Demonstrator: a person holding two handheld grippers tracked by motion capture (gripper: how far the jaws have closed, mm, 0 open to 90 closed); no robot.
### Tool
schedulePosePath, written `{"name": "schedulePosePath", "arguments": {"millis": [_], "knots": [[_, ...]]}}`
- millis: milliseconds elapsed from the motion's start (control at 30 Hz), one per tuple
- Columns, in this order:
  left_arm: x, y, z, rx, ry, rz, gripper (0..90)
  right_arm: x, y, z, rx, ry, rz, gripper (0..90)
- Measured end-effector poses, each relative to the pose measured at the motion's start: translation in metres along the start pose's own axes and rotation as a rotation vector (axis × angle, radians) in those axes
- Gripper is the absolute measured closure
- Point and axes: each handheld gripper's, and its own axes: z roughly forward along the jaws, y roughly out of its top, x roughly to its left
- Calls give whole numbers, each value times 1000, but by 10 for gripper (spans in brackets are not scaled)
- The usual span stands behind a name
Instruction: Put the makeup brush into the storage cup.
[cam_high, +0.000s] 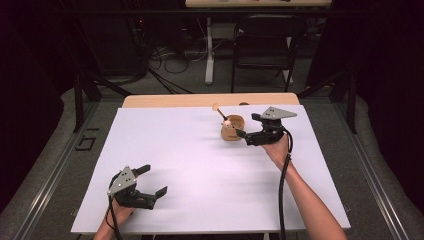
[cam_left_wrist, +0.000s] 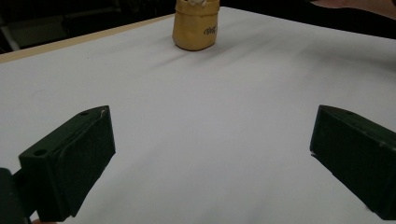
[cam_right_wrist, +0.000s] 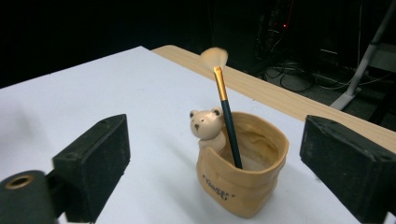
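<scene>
A tan, bag-shaped pot (cam_high: 232, 131) with a small bear figure (cam_right_wrist: 205, 123) on its rim stands at the far middle-right of the white sheet (cam_high: 200, 170). A makeup brush (cam_right_wrist: 229, 126) with a dark handle and pale bristles stands in the pot, leaning away. My right gripper (cam_high: 248, 126) is just right of the pot, open, its jaws wide on either side and not touching it. My left gripper (cam_high: 155, 180) rests near the front left, open, with nothing between its jaws. In the left gripper view the pot (cam_left_wrist: 195, 25) is far ahead.
The white sheet covers a wooden table whose bare edge (cam_high: 200, 100) shows at the back. Beyond the table stand a dark chair (cam_high: 262, 45) and a white stand leg (cam_high: 209, 55), with cables on the floor.
</scene>
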Motion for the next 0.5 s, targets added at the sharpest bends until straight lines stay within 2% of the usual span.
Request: {"name": "schedulePosePath", "arguments": {"millis": [33,167,200,233,500], "knots": [[0,0,0,3,15,1,0,1,0,-2,5,3,-3,55],[0,0,1,2,-1,3,0,7,-2,-9,9,18,-5,31],[-1,0,0,4,13,5,0,9,-3,-10,9,22,-10,25],[-1,0,1,4,13,4,0,11,-4,-11,-2,22,-17,21],[-1,0,1,2,13,2,0,24,-9,-26,21,37,-55,4]]}}
